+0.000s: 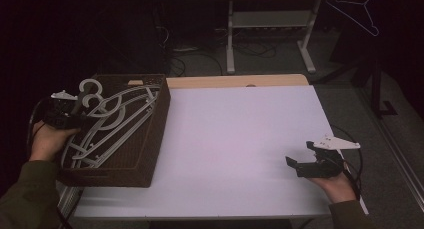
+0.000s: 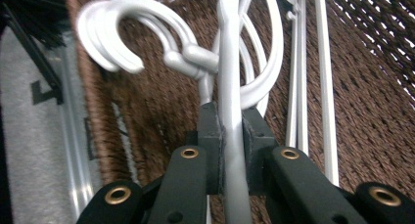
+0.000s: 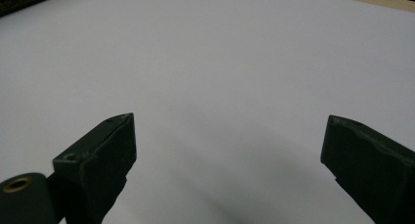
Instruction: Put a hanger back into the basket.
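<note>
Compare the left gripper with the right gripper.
The left gripper is shut on a white hanger; the right gripper is open with nothing between its jaws. The left gripper sits at the brown basket, where more hangers lie; the right gripper hangs over the bare white table near its right front edge. Both are black, two-jawed and hand-held, with a grey plate on top.
</note>
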The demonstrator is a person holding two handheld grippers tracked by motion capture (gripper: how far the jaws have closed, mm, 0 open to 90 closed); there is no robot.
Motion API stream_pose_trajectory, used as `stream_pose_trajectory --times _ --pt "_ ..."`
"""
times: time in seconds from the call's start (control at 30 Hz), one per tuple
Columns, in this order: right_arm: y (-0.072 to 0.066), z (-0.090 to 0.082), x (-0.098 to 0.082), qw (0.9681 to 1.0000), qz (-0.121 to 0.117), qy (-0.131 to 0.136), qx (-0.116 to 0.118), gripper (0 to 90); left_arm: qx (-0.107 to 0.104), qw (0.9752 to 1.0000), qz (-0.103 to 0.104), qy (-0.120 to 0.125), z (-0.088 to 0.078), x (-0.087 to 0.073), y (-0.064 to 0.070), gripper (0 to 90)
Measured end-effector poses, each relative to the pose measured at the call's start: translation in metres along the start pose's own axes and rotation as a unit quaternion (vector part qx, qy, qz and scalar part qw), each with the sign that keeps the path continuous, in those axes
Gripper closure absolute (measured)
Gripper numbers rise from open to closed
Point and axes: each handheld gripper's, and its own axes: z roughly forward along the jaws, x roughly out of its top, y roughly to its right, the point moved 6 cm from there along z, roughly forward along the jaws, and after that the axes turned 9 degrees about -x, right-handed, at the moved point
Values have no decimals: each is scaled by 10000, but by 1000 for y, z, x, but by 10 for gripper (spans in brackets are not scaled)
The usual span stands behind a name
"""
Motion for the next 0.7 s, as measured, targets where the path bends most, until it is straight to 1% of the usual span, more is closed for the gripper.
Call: stream_pose_trajectory --times 0.1,0.13,0.17,0.2,0.23,0.27,0.33,0.37,0.43,0.47,0.5,0.6,0.63,0.7 --pt "0 0 0 10000 4 -1 -4 59 -27 10000 -25 -38 3 -4 0 808" --pt "0 0 0 10000 17 -11 -5 59 -49 10000 -7 -67 4 -6 1 796" --pt "0 0 0 10000 16 -10 -3 60 -49 10000 -7 -67 4 -6 1 762" --pt "0 0 0 10000 16 -10 -3 60 -19 9999 9 -108 4 -7 0 762" --pt "0 0 0 10000 12 -13 -2 59 0 9999 -48 -114 4 -8 -1 683" --pt "0 0 0 10000 2 -7 -5 60 -8 10000 -41 -67 3 -8 -2 638" --pt "0 0 0 10000 -13 0 -5 59 -24 10000 -60 11 1 -7 -2 609" --pt "0 0 0 10000 -10 5 -5 59 -24 10000 -60 11 1 -7 -2 586" --pt "0 0 0 10000 -31 9 -3 59 -71 9999 -51 137 -1 -4 1 540" --pt "-1 0 1 10000 -27 5 1 59 -71 9999 -51 137 -1 -4 1 511" --pt "-1 0 1 10000 -28 5 8 59 -147 9995 -60 287 -3 0 4 478" --pt "-2 0 1 10000 -30 12 21 60 -283 9981 -108 539 -5 7 9 406" --pt "-2 0 2 10000 -35 31 29 59 -283 9981 -108 539 -5 7 9 393" --pt "-3 0 2 10000 -35 29 36 59 -407 9969 -110 665 -5 11 14 365"
